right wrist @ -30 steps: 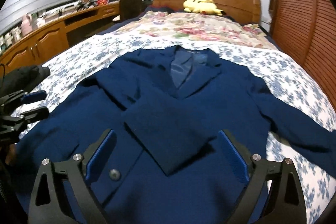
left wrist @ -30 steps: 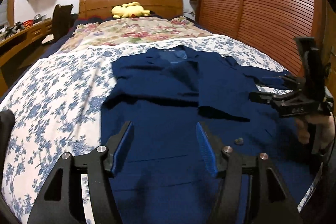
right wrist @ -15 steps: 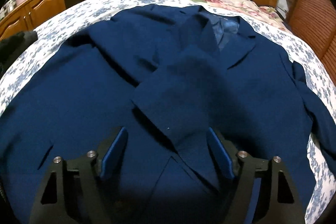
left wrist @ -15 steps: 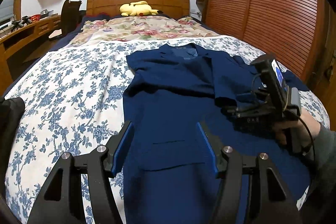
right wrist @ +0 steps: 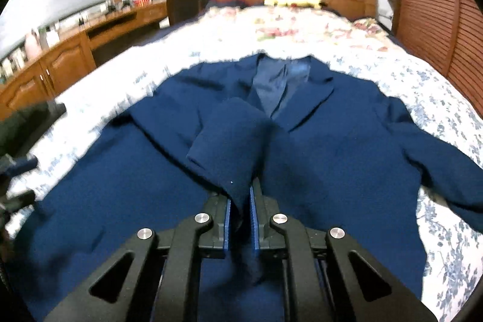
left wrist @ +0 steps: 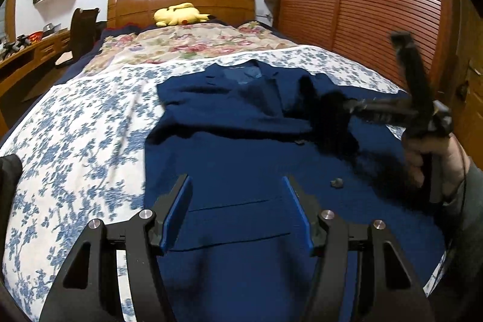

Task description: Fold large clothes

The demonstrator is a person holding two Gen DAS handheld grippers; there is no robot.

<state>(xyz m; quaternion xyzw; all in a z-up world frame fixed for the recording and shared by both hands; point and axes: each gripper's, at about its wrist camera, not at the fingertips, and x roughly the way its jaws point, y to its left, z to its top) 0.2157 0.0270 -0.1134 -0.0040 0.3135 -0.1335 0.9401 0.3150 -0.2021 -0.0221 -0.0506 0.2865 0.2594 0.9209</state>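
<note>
Now my right gripper has just been closing, and its blue pads are pinched tight on the cuff end of the folded-over sleeve, with the cloth bunched between them. The sleeve belongs to a navy blazer lying face-up and spread across the floral bedspread, collar toward the headboard. My left gripper hovers over the blazer's lower front near the pocket flap, jaws about half apart with nothing between them.

I judge the cloth soft but fairly thick: it drapes and sags from a single pinch, so it will likely drag the layer beneath if pulled fast. It looks matte and not slippery, so a hold at the cuff edge should stay. For the body, I would take the hem or side seam, where layers are doubled, and avoid the loose button on the front.
</note>
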